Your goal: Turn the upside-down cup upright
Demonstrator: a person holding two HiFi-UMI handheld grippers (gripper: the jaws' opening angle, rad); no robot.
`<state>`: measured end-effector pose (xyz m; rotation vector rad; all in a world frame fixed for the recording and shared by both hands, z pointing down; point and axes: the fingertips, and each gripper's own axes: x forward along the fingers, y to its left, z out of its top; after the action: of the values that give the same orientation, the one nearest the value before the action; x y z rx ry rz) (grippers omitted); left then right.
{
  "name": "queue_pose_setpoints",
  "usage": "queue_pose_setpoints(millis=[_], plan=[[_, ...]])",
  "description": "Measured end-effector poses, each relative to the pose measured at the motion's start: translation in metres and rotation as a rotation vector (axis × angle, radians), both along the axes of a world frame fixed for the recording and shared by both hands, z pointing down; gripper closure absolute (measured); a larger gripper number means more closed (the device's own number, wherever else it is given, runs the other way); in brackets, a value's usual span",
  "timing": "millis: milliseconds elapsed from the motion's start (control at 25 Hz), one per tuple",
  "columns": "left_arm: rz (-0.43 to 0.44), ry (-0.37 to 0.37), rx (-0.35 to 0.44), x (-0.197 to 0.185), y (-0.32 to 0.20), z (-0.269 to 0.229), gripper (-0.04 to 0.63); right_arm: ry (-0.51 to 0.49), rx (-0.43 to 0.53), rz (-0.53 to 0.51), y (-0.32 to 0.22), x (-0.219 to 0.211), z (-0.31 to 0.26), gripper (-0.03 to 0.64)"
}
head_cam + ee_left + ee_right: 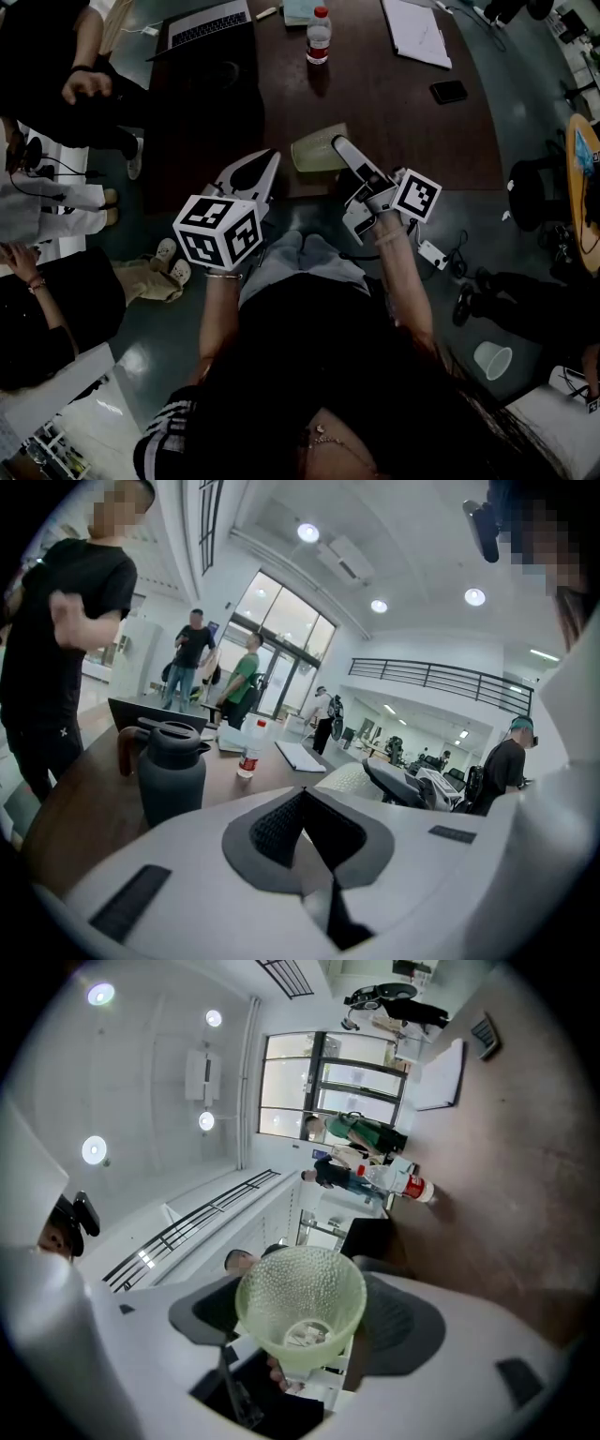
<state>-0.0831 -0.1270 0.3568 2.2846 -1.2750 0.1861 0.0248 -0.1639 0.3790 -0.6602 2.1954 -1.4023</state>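
One pale-green dimpled cup (300, 1288), empty, pinched by right hand-held gripper (302, 1326); left hand-held gripper (302, 803) pressed together.

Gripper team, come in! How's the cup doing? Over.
Left gripper shut, empty. Right gripper shut on pale green bumpy glass cup, tipped sideways, not yet upright. Nothing blocking.

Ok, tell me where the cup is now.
The cup sits clamped in the right gripper, mouth toward its camera; in the head view it is at the table's near edge, right of the left gripper.
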Motion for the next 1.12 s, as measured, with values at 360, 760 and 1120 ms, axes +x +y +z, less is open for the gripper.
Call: queue_pose_setpoints(millis=[360,760,1120], plan=[[0.053,0.037,0.01,0.008,0.002,-0.002,0.592,-0.053,-0.018,-0.02,0.002,0.002,-0.001,0.241],[0.083,0.084,0.004,0.007,0.003,-0.001,0.507,-0.099,-0.029,-0.024,0.002,0.002,-0.002,0.241],[0.184,0.126,-0.006,0.019,0.008,0.001,0.3,-0.148,-0.036,-0.035,0.003,0.001,-0.005,0.241]])
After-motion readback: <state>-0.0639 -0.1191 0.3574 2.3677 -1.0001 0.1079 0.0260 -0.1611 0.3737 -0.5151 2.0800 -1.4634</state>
